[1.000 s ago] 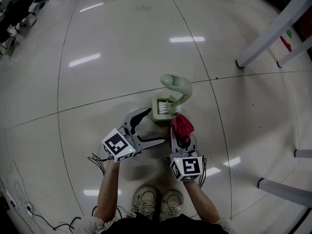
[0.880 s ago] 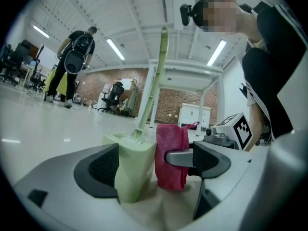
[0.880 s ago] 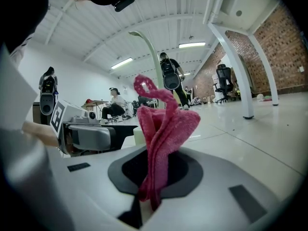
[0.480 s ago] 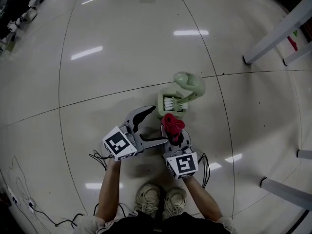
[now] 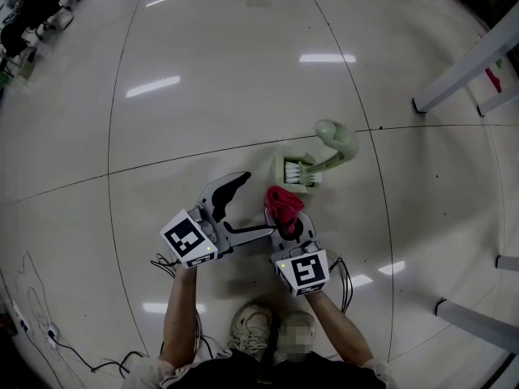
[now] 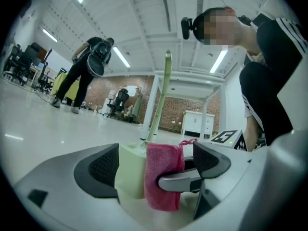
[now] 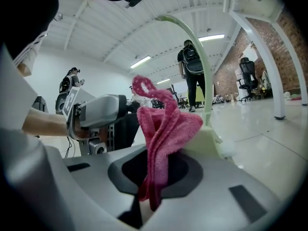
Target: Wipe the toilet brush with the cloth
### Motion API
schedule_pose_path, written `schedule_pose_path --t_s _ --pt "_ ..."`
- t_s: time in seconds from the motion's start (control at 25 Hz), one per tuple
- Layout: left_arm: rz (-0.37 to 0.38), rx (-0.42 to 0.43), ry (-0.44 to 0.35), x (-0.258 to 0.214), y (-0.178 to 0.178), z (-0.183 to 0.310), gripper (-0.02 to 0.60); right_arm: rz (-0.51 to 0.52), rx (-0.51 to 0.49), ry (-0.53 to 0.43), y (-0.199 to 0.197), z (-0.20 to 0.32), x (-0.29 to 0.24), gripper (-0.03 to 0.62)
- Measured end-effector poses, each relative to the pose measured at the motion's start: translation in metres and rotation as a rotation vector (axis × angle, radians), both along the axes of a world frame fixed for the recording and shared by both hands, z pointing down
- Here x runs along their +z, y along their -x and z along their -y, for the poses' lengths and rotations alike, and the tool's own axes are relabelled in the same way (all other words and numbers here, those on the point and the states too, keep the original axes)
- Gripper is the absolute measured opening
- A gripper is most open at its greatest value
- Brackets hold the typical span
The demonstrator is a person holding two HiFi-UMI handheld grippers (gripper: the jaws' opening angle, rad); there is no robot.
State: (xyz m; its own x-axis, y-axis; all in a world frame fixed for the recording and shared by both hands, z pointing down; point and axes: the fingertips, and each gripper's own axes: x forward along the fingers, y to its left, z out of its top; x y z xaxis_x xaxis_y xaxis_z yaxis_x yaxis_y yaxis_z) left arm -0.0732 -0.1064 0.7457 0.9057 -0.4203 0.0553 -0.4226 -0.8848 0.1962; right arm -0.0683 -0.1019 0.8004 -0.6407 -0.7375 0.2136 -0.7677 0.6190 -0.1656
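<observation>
A pale green toilet brush [image 5: 334, 143] stands in its square holder [image 5: 298, 173] on the floor. Just in front and left of the holder, my right gripper [image 5: 285, 217] is shut on a bunched pink cloth [image 5: 281, 203]. The cloth [image 7: 166, 134] sticks up from the right gripper [image 7: 154, 177], with the brush handle [image 7: 202, 66] arcing close behind it. My left gripper [image 5: 242, 209] is open, to the left of the cloth. In the left gripper view the holder [image 6: 130, 174] and the cloth [image 6: 163, 177] show beyond the left gripper [image 6: 154, 165], nothing gripped.
White table legs [image 5: 462, 71] stand at the upper right, more legs [image 5: 478, 318] at the lower right. Cables [image 5: 49, 347] trail on the floor at lower left. The person's shoes [image 5: 268, 331] are right below the grippers. People walk far off in both gripper views.
The right gripper with the cloth has shifted from the holder's front right to its front left. The left gripper stays open beside it. The head view has swung left.
</observation>
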Motion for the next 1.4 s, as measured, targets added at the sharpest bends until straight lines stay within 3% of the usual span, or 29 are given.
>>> schedule_pose_path --t_s 0.2,0.32,0.36,0.4,0.44,0.56,0.72,0.76,0.84,0.96,1.04,1.08,1.12,1.28,1.4 --pt "-0.088 -0.024 0.047 -0.022 0.000 0.002 0.460 0.015 0.016 0.017 -0.029 -0.024 -0.016 0.031" --pt "-0.146 0.037 0.034 -0.064 -0.007 0.002 0.440 0.019 0.046 -0.009 -0.056 -0.033 -0.046 0.031" --pt "-0.162 0.070 0.008 -0.082 -0.010 0.004 0.361 0.017 0.055 -0.041 -0.066 -0.030 -0.059 0.031" --pt "-0.179 0.097 -0.028 -0.103 -0.013 0.007 0.229 0.014 0.066 -0.062 -0.077 -0.027 -0.071 0.031" --pt "-0.198 0.116 -0.070 -0.124 -0.016 0.010 0.135 0.012 0.079 -0.072 -0.088 -0.023 -0.083 0.031" --pt "-0.221 0.151 -0.189 -0.186 -0.026 0.019 0.132 0.022 0.118 -0.114 -0.117 -0.008 -0.126 0.031" --pt "-0.165 0.214 -0.270 -0.231 -0.050 0.035 0.136 0.048 0.152 -0.191 -0.139 0.012 -0.176 0.031" --pt "-0.167 0.229 -0.270 -0.238 -0.056 0.036 0.154 0.055 0.156 -0.200 -0.143 0.015 -0.184 0.031" --pt "-0.198 0.248 -0.261 -0.251 -0.063 0.036 0.266 0.076 0.156 -0.222 -0.146 0.019 -0.199 0.031" --pt "-0.193 0.249 -0.290 -0.259 -0.069 0.035 0.279 0.096 0.150 -0.243 -0.146 0.019 -0.214 0.031" --pt "-0.156 0.254 -0.312 -0.258 -0.070 0.034 0.250 0.113 0.143 -0.258 -0.143 0.019 -0.222 0.031" --pt "-0.144 0.255 -0.319 -0.258 -0.070 0.034 0.149 0.115 0.143 -0.263 -0.143 0.020 -0.224 0.031" --pt "-0.140 0.255 -0.321 -0.258 -0.070 0.034 0.112 0.119 0.144 -0.267 -0.143 0.020 -0.226 0.031" --pt "-0.148 0.249 -0.304 -0.257 -0.069 0.033 0.112 0.129 0.140 -0.266 -0.140 0.019 -0.231 0.031" --pt "-0.143 0.242 -0.313 -0.260 -0.072 0.034 0.112 0.132 0.105 -0.324 -0.133 0.023 -0.253 0.031"
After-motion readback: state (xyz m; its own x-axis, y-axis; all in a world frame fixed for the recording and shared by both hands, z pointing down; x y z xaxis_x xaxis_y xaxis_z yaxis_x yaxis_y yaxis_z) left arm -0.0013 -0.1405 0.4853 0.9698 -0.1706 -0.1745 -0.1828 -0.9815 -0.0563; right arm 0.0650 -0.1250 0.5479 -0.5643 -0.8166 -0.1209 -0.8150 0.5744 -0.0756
